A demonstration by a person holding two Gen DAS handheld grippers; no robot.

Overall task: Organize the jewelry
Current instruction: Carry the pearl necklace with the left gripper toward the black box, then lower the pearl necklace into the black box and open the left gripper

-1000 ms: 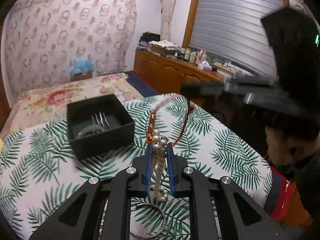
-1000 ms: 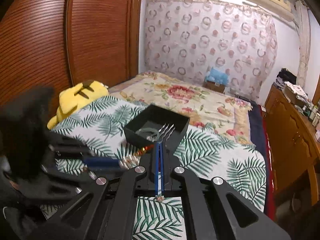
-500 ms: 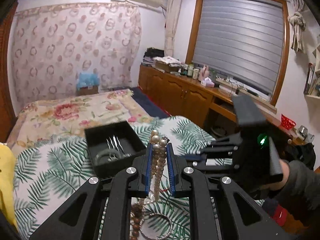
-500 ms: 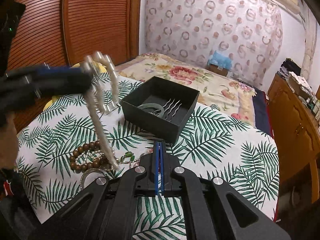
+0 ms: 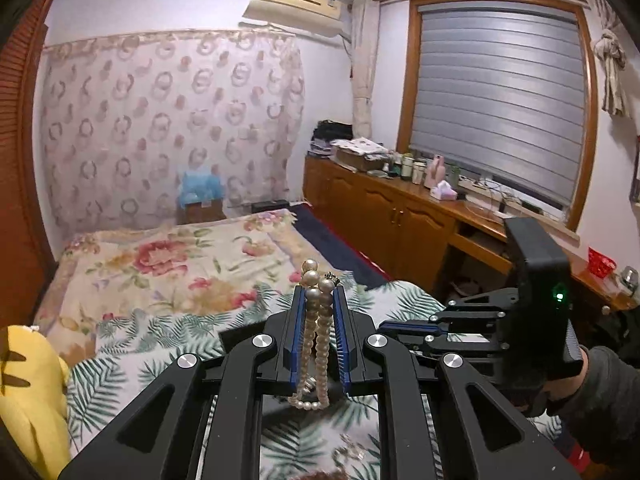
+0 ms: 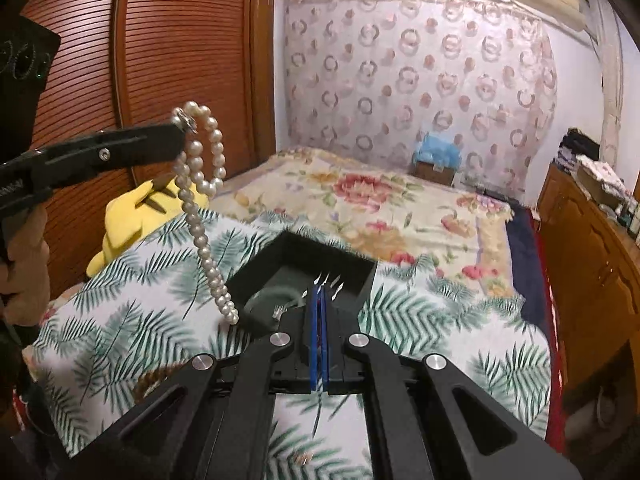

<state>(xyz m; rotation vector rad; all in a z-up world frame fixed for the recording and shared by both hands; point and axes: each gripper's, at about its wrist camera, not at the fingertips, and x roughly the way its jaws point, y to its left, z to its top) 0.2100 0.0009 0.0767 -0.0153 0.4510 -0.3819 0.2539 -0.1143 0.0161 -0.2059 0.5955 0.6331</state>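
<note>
- Left hand-held gripper (image 5: 319,300): jaws closed onto pearl necklace (image 5: 316,332); doubled strand pinched between the blue pads, top beads above the tips, loop hanging below.
- Right wrist view: the same pearl necklace (image 6: 202,200) dangles in air from the left hand-held gripper (image 6: 176,136), its lower end just in front of the black box (image 6: 248,276).
- Right hand-held gripper (image 6: 319,300): blue pads pressed together; cannot tell if anything is between them.
- Black box sits on the palm-leaf cloth (image 6: 140,312); grey ring and silver pins (image 6: 328,280) inside.
- Yellow plush (image 6: 132,216) beside the cloth.
- Floral bed (image 6: 360,204) behind.
</note>
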